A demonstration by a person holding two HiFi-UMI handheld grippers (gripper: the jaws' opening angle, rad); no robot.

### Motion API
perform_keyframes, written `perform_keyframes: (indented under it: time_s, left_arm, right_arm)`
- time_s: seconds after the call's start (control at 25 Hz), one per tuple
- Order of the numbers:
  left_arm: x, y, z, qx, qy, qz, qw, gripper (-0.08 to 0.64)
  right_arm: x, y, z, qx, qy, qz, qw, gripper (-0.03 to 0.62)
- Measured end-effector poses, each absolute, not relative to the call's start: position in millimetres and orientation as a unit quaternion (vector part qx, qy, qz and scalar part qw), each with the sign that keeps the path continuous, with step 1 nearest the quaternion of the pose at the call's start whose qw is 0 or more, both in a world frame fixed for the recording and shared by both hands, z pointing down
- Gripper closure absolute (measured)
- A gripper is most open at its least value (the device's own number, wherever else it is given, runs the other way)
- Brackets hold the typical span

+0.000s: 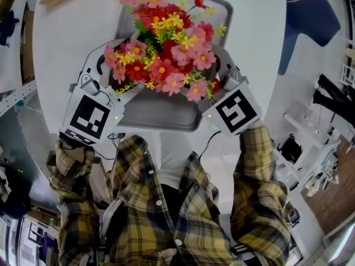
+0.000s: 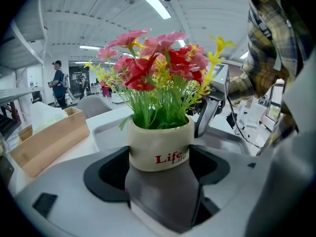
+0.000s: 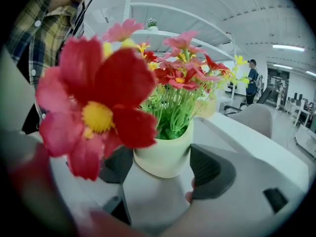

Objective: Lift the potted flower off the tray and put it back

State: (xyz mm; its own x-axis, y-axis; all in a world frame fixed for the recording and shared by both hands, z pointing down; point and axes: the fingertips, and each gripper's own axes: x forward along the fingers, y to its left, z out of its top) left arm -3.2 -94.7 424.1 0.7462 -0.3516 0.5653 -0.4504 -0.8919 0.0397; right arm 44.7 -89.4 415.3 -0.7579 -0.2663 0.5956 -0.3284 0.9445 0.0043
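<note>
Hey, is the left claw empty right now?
No, the left claw is closed on the cream pot marked Life, touching it on both sides.

An open lab-like workroom; ceiling strip lights (image 2: 148, 1) at top; grey chair (image 3: 254, 118) right; a person (image 2: 58, 83) standing far left.

In the head view, the pot (image 2: 159, 144) is being hidden beneath the blossoms (image 1: 163, 54) at centre frame. In the right gripper view, the left side is being covered by a blurred flower (image 3: 96, 102).
</note>
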Motion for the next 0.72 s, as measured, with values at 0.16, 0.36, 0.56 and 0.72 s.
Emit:
perform_keyframes:
  time_s: [0.16, 0.36, 0.56, 0.72]
  left_arm:
    - [1.2, -96.4, 426.8, 0.929, -0.219, 0.284, 0.087, 0.189]
    - [0.0, -96.9, 425.4, 0.930, -0.227, 0.277, 0.083, 0.189]
    - [-3.0, -94.4, 426.5, 0.926, -0.237, 0.282, 0.084, 0.189]
    - [-6.1, -90.0, 424.5, 0.924, -0.241, 0.283, 0.089, 0.189]
  right_arm:
    - [47.4, -90.9, 415.7, 0.167, -0.937, 0.047, 0.304, 0.247]
    - [47.5, -91.8, 414.2, 0.177, -0.937, 0.058, 0.295, 0.247]
    - [52.9, -88.9, 415.3, 0.181, -0.935, 0.081, 0.295, 0.247]
    - [57.4, -85.3, 412.3, 0.181, -0.934, 0.088, 0.296, 0.247]
